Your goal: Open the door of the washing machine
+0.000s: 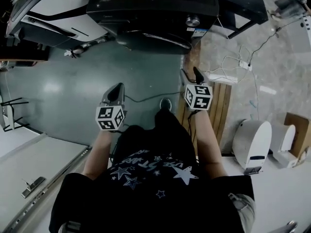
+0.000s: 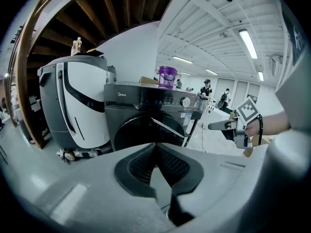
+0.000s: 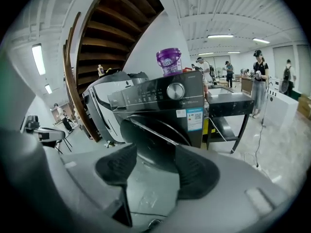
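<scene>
A dark front-loading washing machine (image 1: 155,6) stands ahead of me. Its round door (image 1: 154,39) with a silver strip handle looks closed. The same door shows in the left gripper view (image 2: 150,132) and the right gripper view (image 3: 155,135). A purple container (image 3: 169,61) sits on top of the machine. My left gripper (image 1: 118,86) hangs well short of the door, its pads (image 2: 141,164) meeting at the tip, with nothing held. To its right my right gripper (image 1: 190,73) is a little nearer the door. Its pads (image 3: 119,166) stand apart and empty, aimed at the door.
A white and grey appliance (image 1: 53,13) stands left of the washer, and a black metal stand (image 3: 231,106) on its right. Wooden boards (image 1: 221,110), a white device (image 1: 252,140), and cables with a power strip (image 1: 243,64) lie on the floor at right. People stand far back.
</scene>
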`<state>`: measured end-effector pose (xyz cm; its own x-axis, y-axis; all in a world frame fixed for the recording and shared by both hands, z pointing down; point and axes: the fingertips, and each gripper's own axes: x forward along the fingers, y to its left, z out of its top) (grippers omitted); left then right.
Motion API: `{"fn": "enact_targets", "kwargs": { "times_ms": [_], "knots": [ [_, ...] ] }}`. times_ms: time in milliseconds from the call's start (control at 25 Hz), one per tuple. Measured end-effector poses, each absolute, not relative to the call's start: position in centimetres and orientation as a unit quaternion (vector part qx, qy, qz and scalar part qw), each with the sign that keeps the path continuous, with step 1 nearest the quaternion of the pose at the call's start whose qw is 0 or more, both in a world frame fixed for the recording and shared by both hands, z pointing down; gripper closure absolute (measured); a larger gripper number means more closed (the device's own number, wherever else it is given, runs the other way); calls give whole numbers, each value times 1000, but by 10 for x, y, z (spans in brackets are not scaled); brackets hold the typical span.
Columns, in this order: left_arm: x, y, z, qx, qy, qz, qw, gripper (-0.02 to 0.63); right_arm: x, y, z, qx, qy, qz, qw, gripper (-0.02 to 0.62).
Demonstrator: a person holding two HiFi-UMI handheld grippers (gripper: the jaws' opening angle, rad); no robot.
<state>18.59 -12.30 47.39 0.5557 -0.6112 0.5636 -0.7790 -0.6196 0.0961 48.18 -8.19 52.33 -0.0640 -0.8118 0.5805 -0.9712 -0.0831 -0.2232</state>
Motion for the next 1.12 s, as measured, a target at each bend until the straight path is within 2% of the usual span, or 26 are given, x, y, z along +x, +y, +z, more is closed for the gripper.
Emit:
{"fn": "enact_targets", "kwargs": {
  "times_ms": [600, 800, 1120],
  "knots": [
    [230, -198, 529, 847, -430, 248, 188, 594, 532, -194, 615, 645, -682, 283, 195, 344],
    [237, -203, 555, 839, -434, 230, 235, 594, 538, -216, 638, 628, -698, 256, 231, 344],
    [245, -210, 594, 835, -429, 244, 244, 594, 538, -243, 663, 587, -726, 214, 287, 344]
  ]
}}
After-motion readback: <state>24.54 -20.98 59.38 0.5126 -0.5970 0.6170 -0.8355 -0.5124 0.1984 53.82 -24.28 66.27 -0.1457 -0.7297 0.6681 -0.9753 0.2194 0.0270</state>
